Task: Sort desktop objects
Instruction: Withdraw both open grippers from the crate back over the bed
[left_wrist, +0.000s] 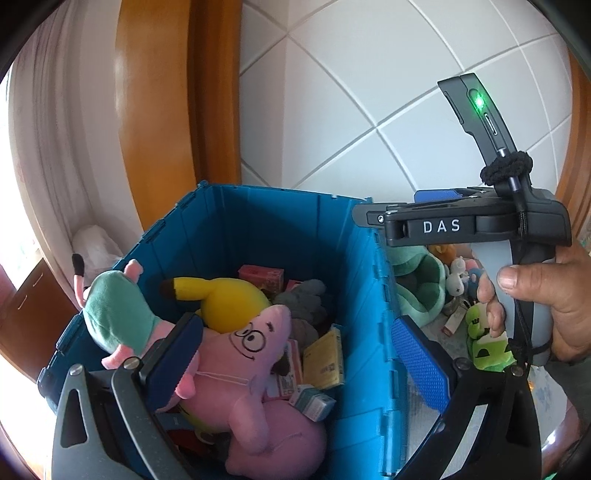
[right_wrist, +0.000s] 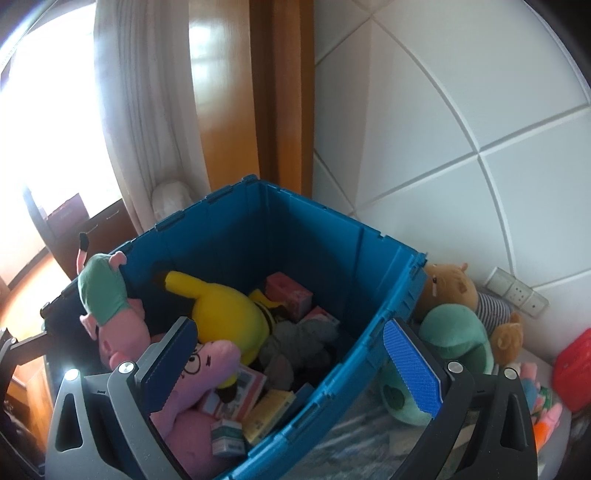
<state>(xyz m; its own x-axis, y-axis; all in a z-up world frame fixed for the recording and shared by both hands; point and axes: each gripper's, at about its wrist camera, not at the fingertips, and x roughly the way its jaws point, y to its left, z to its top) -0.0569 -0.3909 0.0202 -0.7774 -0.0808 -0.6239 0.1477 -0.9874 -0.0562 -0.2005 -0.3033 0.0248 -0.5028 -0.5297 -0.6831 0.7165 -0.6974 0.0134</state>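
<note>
Here both tools spread wide, empty: left tool (left_wrist: 299, 354), right tool (right_wrist: 295, 365) above blue crate (right_wrist: 369, 332) of plush toys.

A pale worktop (right_wrist: 546, 363) against the tiled wall carries a blue crate (right_wrist: 369, 332), with a brown plush (right_wrist: 448, 286), a green plush (right_wrist: 458, 338) and a red box (right_wrist: 576, 373) lying close beside it.

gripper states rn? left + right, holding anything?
Left hand-held gripper: open, holding nothing, above the blue bin.
Right hand-held gripper: open, holding nothing.
</note>
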